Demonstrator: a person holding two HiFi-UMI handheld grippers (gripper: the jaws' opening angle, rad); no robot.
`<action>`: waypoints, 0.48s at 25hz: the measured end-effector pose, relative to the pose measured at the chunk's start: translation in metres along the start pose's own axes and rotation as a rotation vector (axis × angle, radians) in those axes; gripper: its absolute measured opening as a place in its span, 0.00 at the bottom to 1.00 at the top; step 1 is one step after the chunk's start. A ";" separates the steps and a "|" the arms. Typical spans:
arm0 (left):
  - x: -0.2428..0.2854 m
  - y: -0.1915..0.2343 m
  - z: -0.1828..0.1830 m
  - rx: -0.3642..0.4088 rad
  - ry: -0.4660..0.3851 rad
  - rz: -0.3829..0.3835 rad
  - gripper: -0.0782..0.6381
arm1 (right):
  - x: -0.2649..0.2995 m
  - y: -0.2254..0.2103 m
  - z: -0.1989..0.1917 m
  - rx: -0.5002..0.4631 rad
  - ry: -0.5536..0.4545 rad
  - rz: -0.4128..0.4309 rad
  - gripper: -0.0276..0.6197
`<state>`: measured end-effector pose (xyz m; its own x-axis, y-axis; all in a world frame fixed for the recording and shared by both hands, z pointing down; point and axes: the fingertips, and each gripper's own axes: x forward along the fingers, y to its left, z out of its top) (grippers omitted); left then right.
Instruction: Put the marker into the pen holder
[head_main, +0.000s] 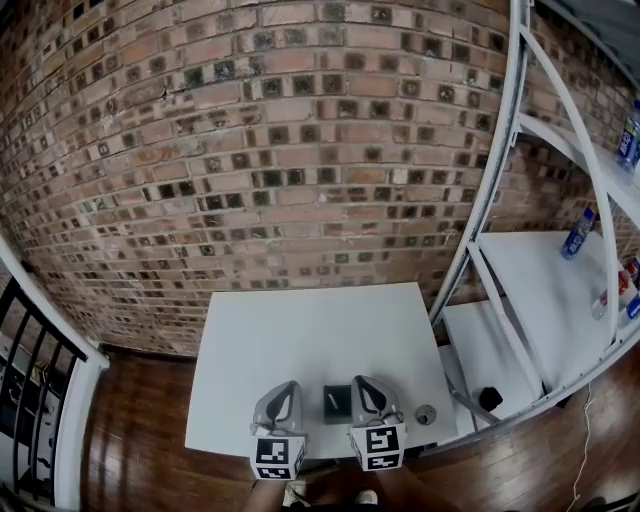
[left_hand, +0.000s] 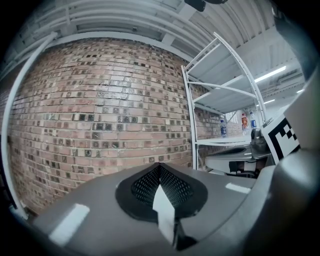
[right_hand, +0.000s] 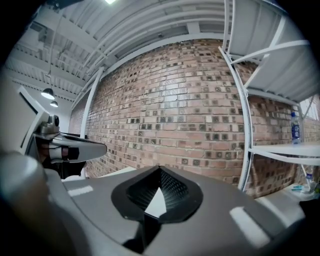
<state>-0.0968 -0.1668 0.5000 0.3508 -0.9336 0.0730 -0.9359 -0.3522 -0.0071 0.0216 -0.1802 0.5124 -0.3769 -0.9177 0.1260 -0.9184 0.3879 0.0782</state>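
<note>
Hugging table (head_main: 300, 330) near edge: pen holder (head_main: 338, 402).

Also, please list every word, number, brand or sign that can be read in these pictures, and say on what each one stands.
No word or number can be read in any view.
Left cube and right cube: black-and-white square patterns only, no letters.
Lower bottle and upper bottle on the rack: labels too small to read.
</note>
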 end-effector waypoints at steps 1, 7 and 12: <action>0.000 -0.001 0.000 0.001 0.001 -0.002 0.13 | 0.000 0.000 0.000 0.001 -0.002 0.002 0.05; 0.000 -0.001 0.002 0.003 -0.005 0.003 0.13 | -0.002 -0.001 0.003 -0.003 -0.010 -0.010 0.05; -0.001 -0.001 0.005 -0.004 -0.005 0.008 0.13 | -0.005 -0.002 0.005 -0.003 -0.020 -0.014 0.05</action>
<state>-0.0964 -0.1659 0.4949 0.3431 -0.9368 0.0682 -0.9389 -0.3441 -0.0033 0.0246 -0.1772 0.5068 -0.3663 -0.9245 0.1055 -0.9232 0.3753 0.0828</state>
